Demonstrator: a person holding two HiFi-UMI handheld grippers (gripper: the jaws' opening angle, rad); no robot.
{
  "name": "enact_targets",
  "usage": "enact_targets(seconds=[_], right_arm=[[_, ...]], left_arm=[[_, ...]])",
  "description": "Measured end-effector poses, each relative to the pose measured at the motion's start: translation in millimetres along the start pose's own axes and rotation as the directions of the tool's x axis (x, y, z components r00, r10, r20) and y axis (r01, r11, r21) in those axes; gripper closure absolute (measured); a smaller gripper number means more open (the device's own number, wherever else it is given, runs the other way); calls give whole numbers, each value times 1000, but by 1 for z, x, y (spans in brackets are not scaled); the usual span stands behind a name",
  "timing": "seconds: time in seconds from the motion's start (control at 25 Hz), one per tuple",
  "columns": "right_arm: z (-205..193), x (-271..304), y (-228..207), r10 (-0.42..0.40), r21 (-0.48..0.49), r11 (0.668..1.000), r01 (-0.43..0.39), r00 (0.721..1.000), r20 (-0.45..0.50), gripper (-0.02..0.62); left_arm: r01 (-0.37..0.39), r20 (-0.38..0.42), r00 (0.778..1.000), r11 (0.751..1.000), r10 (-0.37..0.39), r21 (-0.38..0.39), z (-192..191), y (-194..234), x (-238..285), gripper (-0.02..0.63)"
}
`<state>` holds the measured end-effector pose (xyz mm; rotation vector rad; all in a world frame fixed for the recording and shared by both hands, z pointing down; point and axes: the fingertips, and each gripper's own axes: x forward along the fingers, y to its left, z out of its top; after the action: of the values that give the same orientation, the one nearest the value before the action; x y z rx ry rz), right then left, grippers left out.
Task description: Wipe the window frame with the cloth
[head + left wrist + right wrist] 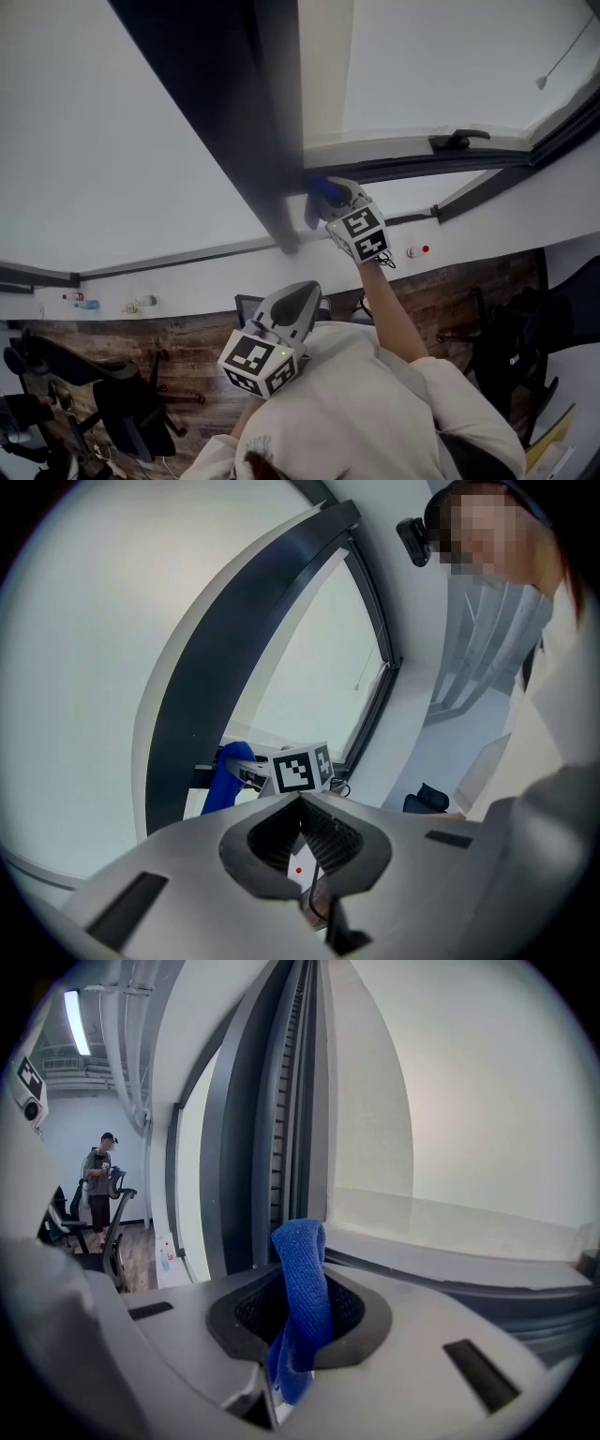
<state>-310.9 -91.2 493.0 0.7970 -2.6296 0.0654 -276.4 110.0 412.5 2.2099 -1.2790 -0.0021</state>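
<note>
Towering overhead, dark window frame [255,122] meets pale sill [394,148]. Left claw [298,292], pressed together & empty, hangs near person's chest, while right claw [319,199] pinches blue cloth [325,190] at frame's base, by sill.

I can make out no readable text, label, brand, number or sign in any of my views.
</note>
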Motion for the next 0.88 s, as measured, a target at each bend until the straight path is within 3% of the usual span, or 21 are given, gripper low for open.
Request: enact_targets(seconds=[0.88], right_arm=[[-12,-23,-35,-57,39,998,57,998,5,541]], left_arm=[[28,-30,999,1000,-28,-9,-4,-10,21,601]])
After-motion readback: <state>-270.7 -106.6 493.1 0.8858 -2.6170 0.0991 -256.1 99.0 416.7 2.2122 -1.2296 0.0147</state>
